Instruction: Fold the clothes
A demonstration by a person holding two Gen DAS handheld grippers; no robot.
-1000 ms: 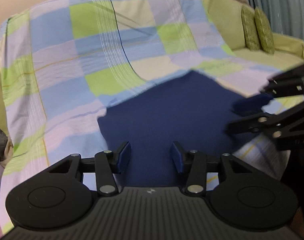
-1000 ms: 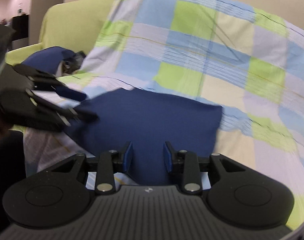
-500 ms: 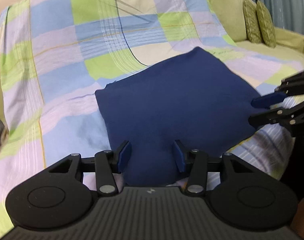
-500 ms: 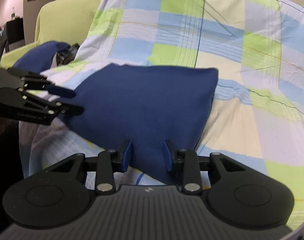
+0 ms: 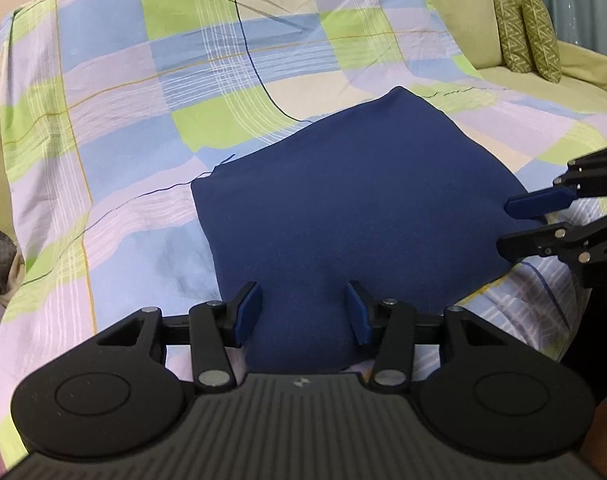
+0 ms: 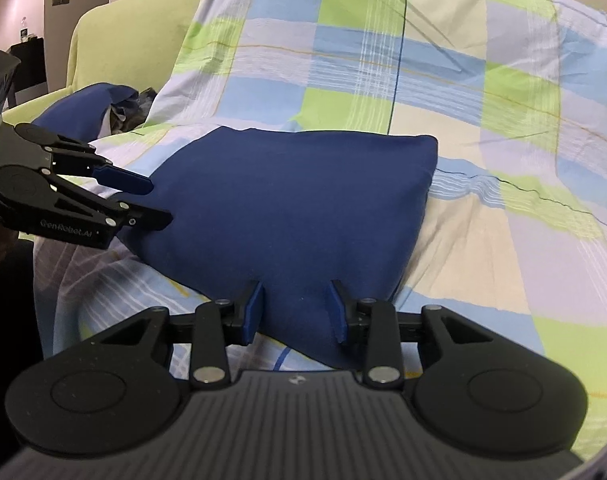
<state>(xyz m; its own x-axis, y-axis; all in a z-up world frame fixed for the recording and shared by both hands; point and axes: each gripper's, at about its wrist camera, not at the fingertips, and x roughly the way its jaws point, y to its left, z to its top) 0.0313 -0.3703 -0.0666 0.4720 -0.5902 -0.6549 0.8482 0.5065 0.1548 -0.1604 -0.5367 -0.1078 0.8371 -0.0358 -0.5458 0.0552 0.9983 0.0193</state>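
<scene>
Right tool (image 6: 297, 306), opening, over navy cloth's (image 6: 287, 204) near corner

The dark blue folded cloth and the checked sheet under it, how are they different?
The plain dark blue folded cloth is one solid colour; the checked bed sheet has blue, green and lilac squares with thin stripes. The cloth is a small, neat, folded shape, while the sheet spreads wide over the whole sofa. The cloth lies on top; the sheet lies underneath. Both are soft fabric.
</scene>
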